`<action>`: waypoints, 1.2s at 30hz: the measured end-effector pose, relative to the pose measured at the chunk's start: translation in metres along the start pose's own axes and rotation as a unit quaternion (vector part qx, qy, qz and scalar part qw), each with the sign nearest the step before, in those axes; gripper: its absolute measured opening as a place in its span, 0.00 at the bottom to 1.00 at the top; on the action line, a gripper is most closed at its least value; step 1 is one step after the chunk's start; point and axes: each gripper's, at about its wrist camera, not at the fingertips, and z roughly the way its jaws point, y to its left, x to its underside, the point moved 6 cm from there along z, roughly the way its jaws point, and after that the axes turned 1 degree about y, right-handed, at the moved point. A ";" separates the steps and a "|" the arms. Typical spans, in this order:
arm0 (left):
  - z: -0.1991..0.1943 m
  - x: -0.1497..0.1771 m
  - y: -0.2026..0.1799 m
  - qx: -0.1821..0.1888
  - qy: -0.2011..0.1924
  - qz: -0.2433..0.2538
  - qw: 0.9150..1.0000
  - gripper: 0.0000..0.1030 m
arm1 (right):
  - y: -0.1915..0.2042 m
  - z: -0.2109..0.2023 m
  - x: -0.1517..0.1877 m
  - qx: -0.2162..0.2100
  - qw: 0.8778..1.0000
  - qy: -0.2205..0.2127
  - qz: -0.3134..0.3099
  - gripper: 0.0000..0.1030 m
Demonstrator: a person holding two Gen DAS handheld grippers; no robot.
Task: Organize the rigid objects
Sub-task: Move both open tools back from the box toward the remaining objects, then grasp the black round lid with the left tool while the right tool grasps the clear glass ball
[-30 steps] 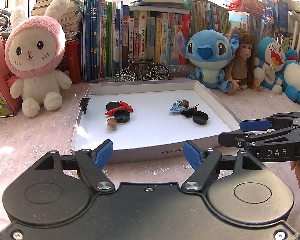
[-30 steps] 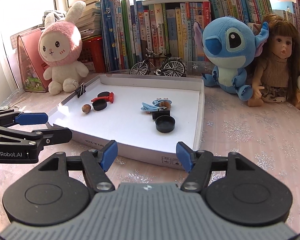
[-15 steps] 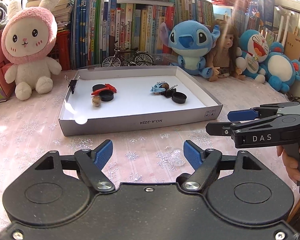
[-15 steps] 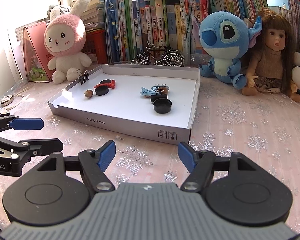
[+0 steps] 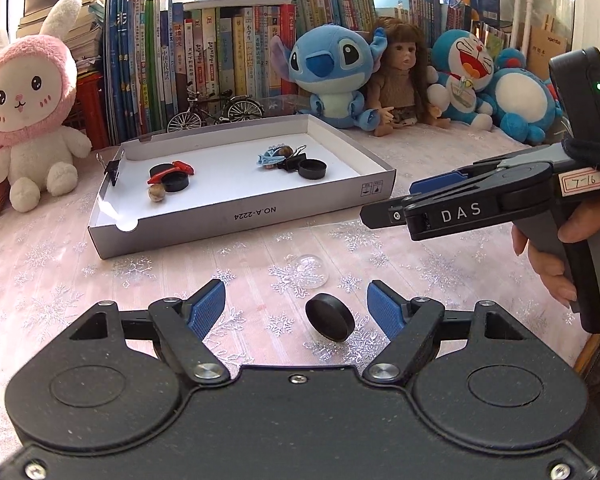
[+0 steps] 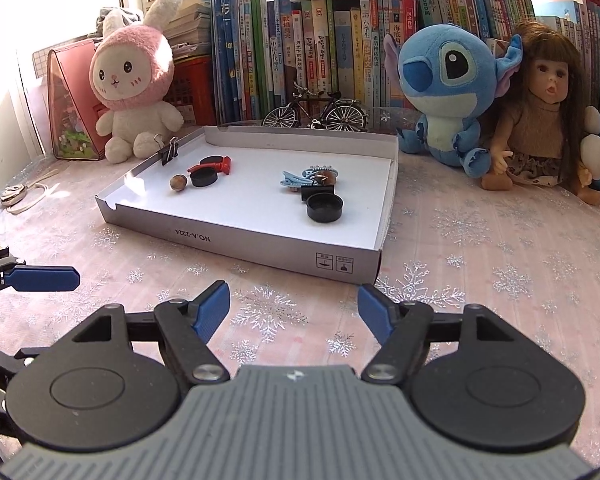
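A shallow white cardboard tray (image 5: 240, 216) (image 6: 260, 244) lies on the pink snowflake cloth. It holds two black caps (image 6: 324, 208) (image 6: 203, 178), a red piece (image 6: 216, 164), a nut (image 6: 178, 182) and a blue hair clip (image 6: 296, 178). A binder clip (image 6: 168, 150) is clipped on its left rim. A black disc (image 5: 330, 317) lies on the cloth in front of the tray, between the fingers of my open left gripper (image 5: 296, 304), untouched and nearer the right finger. A clear dome (image 5: 310, 270) sits just beyond it. My right gripper (image 6: 294, 304) (image 5: 400, 200) is open and empty, held in a hand off the tray's right corner.
Behind the tray stand a row of books, a model bicycle (image 6: 316, 114), a pink rabbit plush (image 5: 24, 100), a blue plush (image 6: 448, 88) and a doll (image 6: 540, 120). A small metal item with a cord (image 6: 14, 196) lies at the far left. The table's edge (image 5: 592, 354) shows at the right.
Both grippers have drawn back from the tray toward the near side. The black disc and clear dome have come into the left wrist view. The right jaws stand slightly wider.
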 end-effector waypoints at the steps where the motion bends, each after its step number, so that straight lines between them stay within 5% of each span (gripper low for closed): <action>1: 0.001 0.002 -0.001 -0.002 0.002 0.005 1.000 0.74 | 0.000 0.000 0.001 0.000 1.000 0.001 0.001 0.79; 19: 0.008 0.018 0.040 -0.102 0.030 -0.016 0.994 0.74 | 0.008 0.010 0.004 -0.009 1.000 0.013 -0.008 0.79; 25: 0.003 0.017 0.033 -0.066 0.010 -0.022 0.998 0.74 | 0.014 0.012 0.005 -0.010 1.000 0.014 -0.012 0.79; 31: 0.013 0.014 0.005 -0.027 0.012 -0.002 1.000 0.60 | 0.013 0.014 0.004 -0.008 1.000 0.016 -0.007 0.79; 36: 0.024 0.015 0.000 -0.008 0.019 -0.019 1.000 0.29 | 0.015 0.013 0.005 -0.010 1.000 0.017 -0.013 0.79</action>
